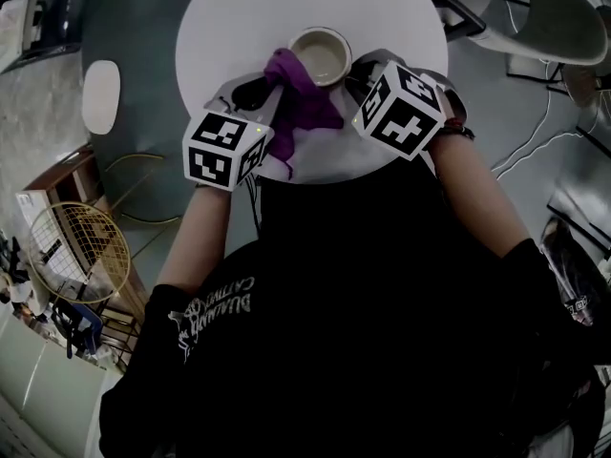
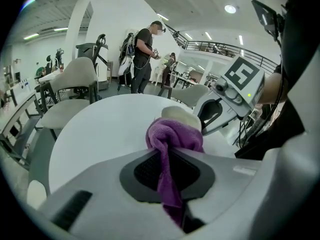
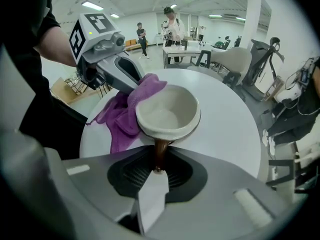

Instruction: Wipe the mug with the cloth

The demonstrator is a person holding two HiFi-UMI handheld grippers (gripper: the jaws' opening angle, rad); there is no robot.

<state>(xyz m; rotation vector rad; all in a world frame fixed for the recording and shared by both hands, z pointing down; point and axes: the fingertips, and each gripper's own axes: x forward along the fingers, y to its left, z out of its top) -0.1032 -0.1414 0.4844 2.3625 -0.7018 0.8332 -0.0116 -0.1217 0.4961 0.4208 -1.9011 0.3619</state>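
The right gripper has its jaws closed on the brown handle of the mug, which is over the near part of the round table and is empty inside. The left gripper is clamped on the purple cloth, which is pressed against the mug's left side. The jaws hide most of the handle, and I cannot tell if the mug touches the table.

Both forearms reach forward side by side and each tool tilts downward, the left gripper with its jaws clamped on the cloth bunched just ahead of its tips, the right gripper pinching the handle of the mug just ahead of its jaws.
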